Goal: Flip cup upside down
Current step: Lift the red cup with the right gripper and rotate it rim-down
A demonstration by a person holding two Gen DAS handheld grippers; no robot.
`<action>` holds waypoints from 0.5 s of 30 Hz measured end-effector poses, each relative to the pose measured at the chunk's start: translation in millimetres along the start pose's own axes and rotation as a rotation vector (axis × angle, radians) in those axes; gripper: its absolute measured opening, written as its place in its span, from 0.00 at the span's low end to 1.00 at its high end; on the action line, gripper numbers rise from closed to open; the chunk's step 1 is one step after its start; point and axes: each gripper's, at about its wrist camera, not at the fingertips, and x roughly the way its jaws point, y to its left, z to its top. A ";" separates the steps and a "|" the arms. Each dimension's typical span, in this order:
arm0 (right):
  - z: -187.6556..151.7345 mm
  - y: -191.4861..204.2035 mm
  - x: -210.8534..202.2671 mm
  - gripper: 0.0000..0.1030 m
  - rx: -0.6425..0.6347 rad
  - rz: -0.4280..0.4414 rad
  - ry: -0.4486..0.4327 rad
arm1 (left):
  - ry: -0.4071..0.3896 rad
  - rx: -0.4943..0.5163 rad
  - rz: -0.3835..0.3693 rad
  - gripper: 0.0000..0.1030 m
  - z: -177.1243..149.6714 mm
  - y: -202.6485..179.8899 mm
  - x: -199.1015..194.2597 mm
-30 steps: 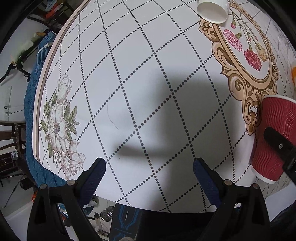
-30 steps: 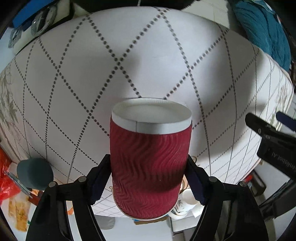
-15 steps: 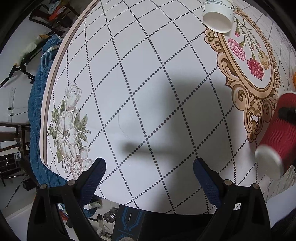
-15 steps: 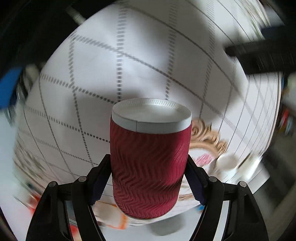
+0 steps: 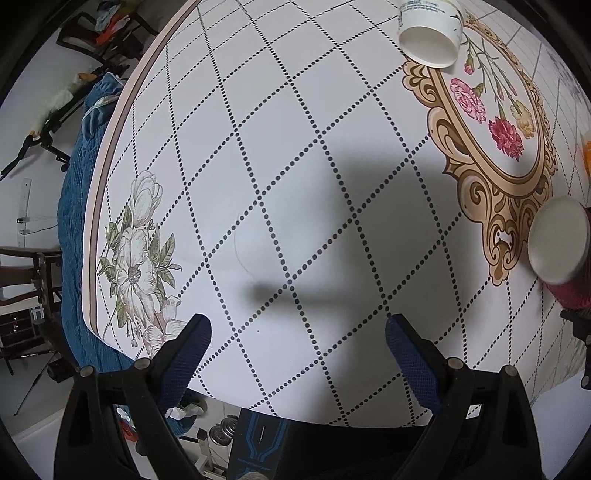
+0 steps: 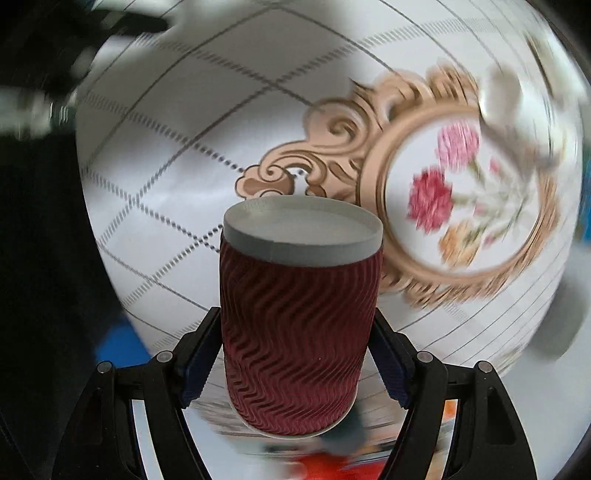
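Observation:
My right gripper [image 6: 295,354] is shut on a red ribbed paper cup [image 6: 295,332], its white flat base pointing away from the camera toward the table. The background of the right wrist view is blurred by motion. In the left wrist view the same cup [image 5: 561,254] shows at the right edge, held above the table with its white base facing the camera. My left gripper [image 5: 297,354] is open and empty above the near part of the white tablecloth [image 5: 295,147].
A white paper cup [image 5: 430,35] lies on its side at the far end of the table, beside the gold-framed flower print [image 5: 495,122]. An orange object [image 5: 585,155] sits at the right edge. A blue cloth [image 5: 74,221] hangs past the table's left edge.
My right gripper has swung round with the red cup, turning it so its base now faces the left camera. The view behind it shifted from plain cloth to the flower print. The left gripper barely moved.

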 end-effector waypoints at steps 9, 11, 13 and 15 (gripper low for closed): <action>-5.5 -50.1 16.1 0.76 0.383 0.275 0.005 | -0.004 0.015 -0.004 0.94 -3.7 -9.6 -4.9; -8.5 -64.3 22.0 0.76 0.452 0.317 0.007 | -0.005 0.018 -0.003 0.94 -4.6 -11.4 -6.1; -14.1 -76.2 29.0 0.76 0.529 0.368 0.005 | -0.006 0.019 -0.004 0.94 -5.4 -13.5 -6.9; -21.5 -85.5 36.0 0.76 0.582 0.405 0.007 | -0.008 0.022 -0.001 0.94 -5.9 -16.2 -8.1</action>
